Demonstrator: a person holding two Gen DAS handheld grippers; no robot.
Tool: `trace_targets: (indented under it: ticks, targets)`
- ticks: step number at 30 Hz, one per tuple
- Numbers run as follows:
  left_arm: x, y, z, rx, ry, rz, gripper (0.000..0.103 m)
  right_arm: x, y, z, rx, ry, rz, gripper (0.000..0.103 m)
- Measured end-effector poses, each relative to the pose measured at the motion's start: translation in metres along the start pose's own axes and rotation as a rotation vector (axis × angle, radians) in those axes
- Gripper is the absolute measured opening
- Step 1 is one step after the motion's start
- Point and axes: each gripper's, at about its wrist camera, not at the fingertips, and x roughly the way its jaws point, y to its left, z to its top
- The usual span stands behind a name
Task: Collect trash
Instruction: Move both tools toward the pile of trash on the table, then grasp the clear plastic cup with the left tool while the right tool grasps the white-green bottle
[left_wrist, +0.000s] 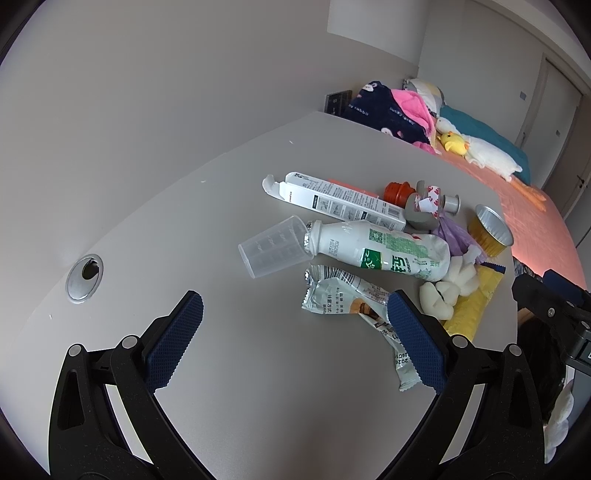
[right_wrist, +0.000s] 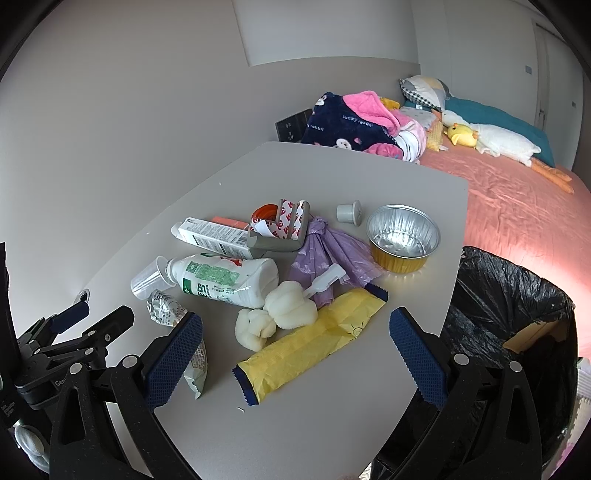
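Trash lies in a heap on the grey table (left_wrist: 229, 369): a white bottle with a green label (left_wrist: 380, 249) (right_wrist: 225, 278), a clear measuring cup (left_wrist: 273, 245), a white carton (left_wrist: 340, 197), a silver snack wrapper (left_wrist: 347, 295), a yellow wrapper (right_wrist: 314, 341), a white sponge brush (right_wrist: 284, 308), a purple bag (right_wrist: 332, 254) and a foil cup (right_wrist: 404, 236). My left gripper (left_wrist: 295, 317) is open and empty, just short of the silver wrapper. My right gripper (right_wrist: 295, 332) is open and empty, straddling the yellow wrapper above the table.
A bin with a black liner (right_wrist: 509, 310) stands off the table's right edge. A bed (right_wrist: 517, 206) with blankets and plush toys lies behind. A cable grommet (left_wrist: 84, 275) sits in the table at left. A grey tape dispenser (right_wrist: 284, 229) and small cap (right_wrist: 349, 212) lie in the heap.
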Motion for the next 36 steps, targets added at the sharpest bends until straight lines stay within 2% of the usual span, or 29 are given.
trace_targets:
  ticks: [16, 25, 36]
  targets:
    - [0.000, -0.002, -0.002, 0.005, 0.000, 0.001, 0.097, 0.001, 0.001, 0.000, -0.005, 0.007, 0.004, 0.101]
    - [0.004, 0.006, -0.003, 0.008, -0.022, -0.018, 0.097, 0.009, 0.017, 0.002, -0.102, 0.028, 0.039, 0.101]
    - [0.031, 0.027, 0.010, 0.039, 0.036, 0.022, 0.097, 0.036, 0.037, 0.018, -0.206, 0.093, 0.063, 0.101]
